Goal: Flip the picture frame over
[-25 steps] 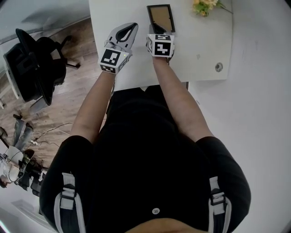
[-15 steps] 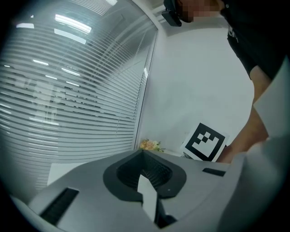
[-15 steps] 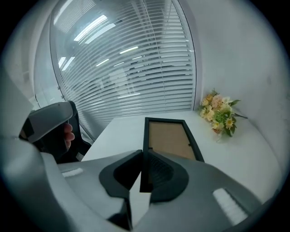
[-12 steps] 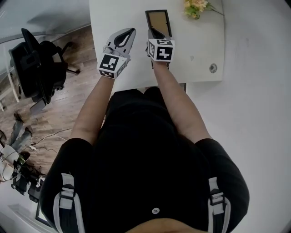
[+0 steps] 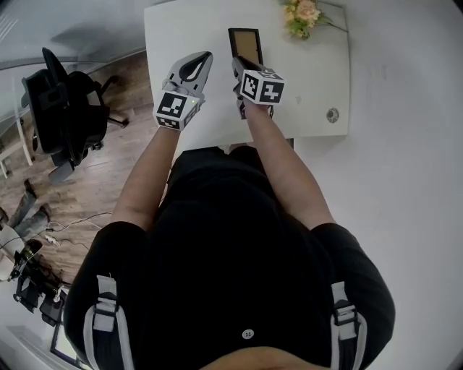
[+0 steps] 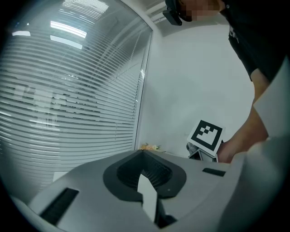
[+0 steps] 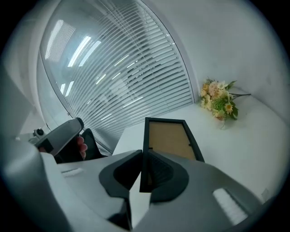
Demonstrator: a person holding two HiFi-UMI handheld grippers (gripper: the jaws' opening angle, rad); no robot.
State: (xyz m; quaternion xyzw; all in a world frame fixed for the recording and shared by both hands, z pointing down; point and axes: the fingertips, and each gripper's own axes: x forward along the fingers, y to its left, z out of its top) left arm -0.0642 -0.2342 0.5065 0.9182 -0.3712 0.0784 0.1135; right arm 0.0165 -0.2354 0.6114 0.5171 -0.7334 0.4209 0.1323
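**Frame pinched at its near edge: turn to be made slowly, with the grip kept firm**

The picture frame [image 5: 246, 46] is found over the far middle of the white table [image 5: 311, 79]. Its black border surrounds a brown panel, which faces upward. Its near left edge is clamped between the fingers [image 7: 156, 170] of the right gripper [image 5: 238, 67], as is shown plainly in the right gripper view, where the black edge [image 7: 144, 149] stands upright in the closed jaws. Whether the far end rests on the table cannot be told.

Since only a thin rim is held, the turn is best made by a steady roll of the wrist, so that the frame is not levered out of the pads. Enough height should be gained before the roll, judged from the frame's width, so that the free long side is not struck against the table.

The left gripper [image 5: 200, 63] hangs just beside the frame with its fingers clenched on nothing; it could be used to steady the free side.

The flowers [image 5: 302, 14] lie near the far right and should be given room when the frame is laid down.
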